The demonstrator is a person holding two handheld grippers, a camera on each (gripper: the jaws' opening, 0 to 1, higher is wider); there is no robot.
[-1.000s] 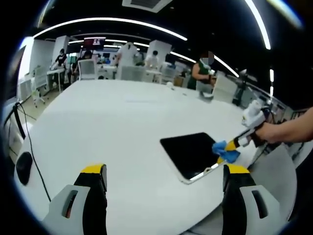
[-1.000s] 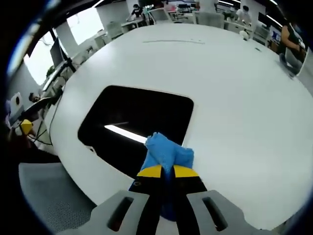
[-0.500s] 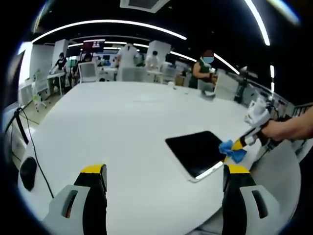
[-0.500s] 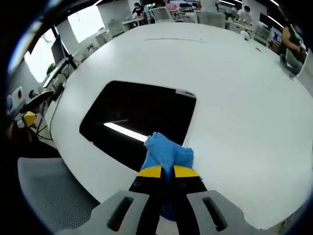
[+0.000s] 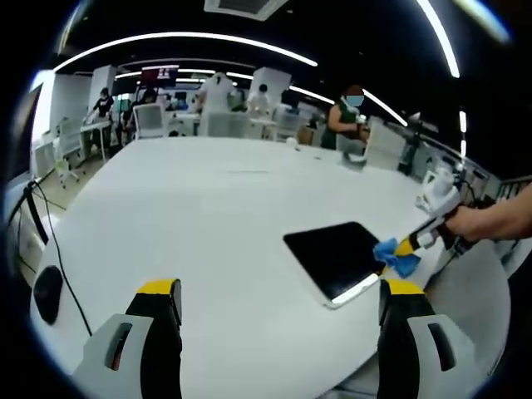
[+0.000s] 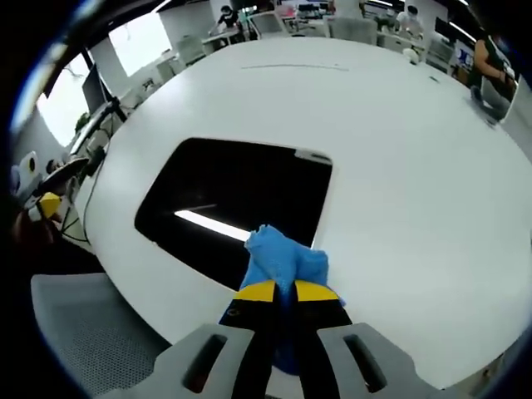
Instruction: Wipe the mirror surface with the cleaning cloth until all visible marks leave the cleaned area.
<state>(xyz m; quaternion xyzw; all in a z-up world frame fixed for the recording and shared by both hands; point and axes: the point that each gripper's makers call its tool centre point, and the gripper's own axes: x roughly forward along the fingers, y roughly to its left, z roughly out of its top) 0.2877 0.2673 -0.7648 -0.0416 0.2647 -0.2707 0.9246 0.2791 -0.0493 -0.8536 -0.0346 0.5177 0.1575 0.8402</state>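
Your right gripper has its yellow-tipped jaws pinched tight on the bunched blue cleaning cloth, which presses on the near edge of the dark rectangular mirror lying flat on the round white table (a bright light strip reflects in the glass). Your left gripper hangs above the table with its jaws spread wide, gripping nothing, well apart from the mirror.

You have: blue cleaning cloth; dark mirror with a bright reflected stripe; white table; yellow-tipped grey right gripper.
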